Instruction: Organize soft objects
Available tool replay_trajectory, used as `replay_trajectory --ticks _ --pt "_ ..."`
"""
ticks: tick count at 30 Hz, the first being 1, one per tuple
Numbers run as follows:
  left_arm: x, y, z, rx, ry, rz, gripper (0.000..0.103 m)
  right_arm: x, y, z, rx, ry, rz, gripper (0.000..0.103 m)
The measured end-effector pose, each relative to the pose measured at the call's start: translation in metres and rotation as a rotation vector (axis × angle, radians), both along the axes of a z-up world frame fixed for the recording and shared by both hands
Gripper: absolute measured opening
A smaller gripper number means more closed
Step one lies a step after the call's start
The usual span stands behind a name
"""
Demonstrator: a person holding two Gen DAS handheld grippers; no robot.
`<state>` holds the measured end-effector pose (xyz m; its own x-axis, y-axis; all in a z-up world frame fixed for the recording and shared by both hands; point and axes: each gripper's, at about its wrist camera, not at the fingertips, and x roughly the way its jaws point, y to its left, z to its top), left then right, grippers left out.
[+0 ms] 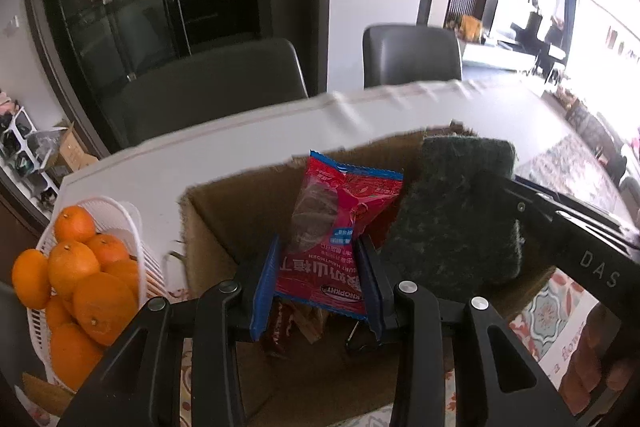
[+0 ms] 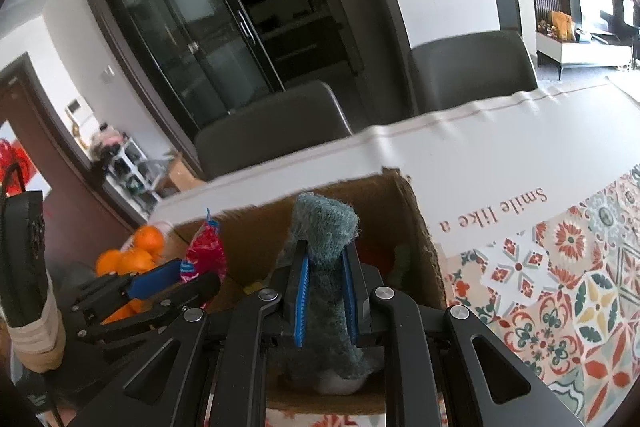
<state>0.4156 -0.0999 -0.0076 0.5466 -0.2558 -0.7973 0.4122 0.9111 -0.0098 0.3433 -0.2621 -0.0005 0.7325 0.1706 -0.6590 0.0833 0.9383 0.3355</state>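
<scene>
My left gripper [image 1: 318, 259] is shut on a red snack packet [image 1: 334, 223], holding it upright over the open cardboard box [image 1: 208, 227]. The right gripper [image 2: 325, 267] is shut on a dark green scouring pad [image 2: 324, 227], also above the box [image 2: 416, 227]. In the left wrist view the scouring pad [image 1: 456, 211] stands just right of the packet, with the right gripper's black arm behind it. From the right wrist view, the left gripper [image 2: 176, 275] with the red packet [image 2: 204, 251] sits at the left. More wrapped items lie in the box's bottom, partly hidden.
A white basket [image 1: 124, 223] of oranges [image 1: 76, 263] stands left of the box. The box rests on a white cloth with a patterned tile print [image 2: 560, 287]. Two grey chairs [image 1: 216, 87] stand behind the table's far edge.
</scene>
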Motion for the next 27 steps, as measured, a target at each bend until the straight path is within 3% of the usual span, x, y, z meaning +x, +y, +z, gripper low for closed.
replay_trajectory --ticks 3,6,7,9,10,18,27 --pt "0.003 -0.002 -0.01 0.028 0.01 0.002 0.039 0.004 0.0 -0.005 -0.014 0.03 0.008 0.017" --pt "0.002 -0.001 -0.009 0.032 0.016 0.02 0.051 0.008 0.002 -0.01 -0.015 0.061 0.024 0.021" --pt "0.001 0.001 -0.009 0.032 0.011 0.025 0.057 0.007 0.003 -0.009 -0.027 0.057 0.025 0.029" --pt "-0.001 0.004 -0.004 0.038 -0.018 0.053 0.058 0.005 0.006 -0.006 -0.044 0.047 0.025 0.046" --pt "-0.003 0.007 -0.001 0.037 -0.028 0.063 0.058 0.002 0.007 -0.002 -0.056 0.034 0.018 0.048" --pt "-0.039 0.032 0.026 0.005 -0.085 0.16 0.071 -0.023 0.017 0.016 -0.11 0.002 0.01 0.054" --pt "-0.107 0.055 0.056 -0.004 -0.171 0.24 0.086 -0.085 0.03 0.042 -0.182 -0.057 -0.018 0.064"
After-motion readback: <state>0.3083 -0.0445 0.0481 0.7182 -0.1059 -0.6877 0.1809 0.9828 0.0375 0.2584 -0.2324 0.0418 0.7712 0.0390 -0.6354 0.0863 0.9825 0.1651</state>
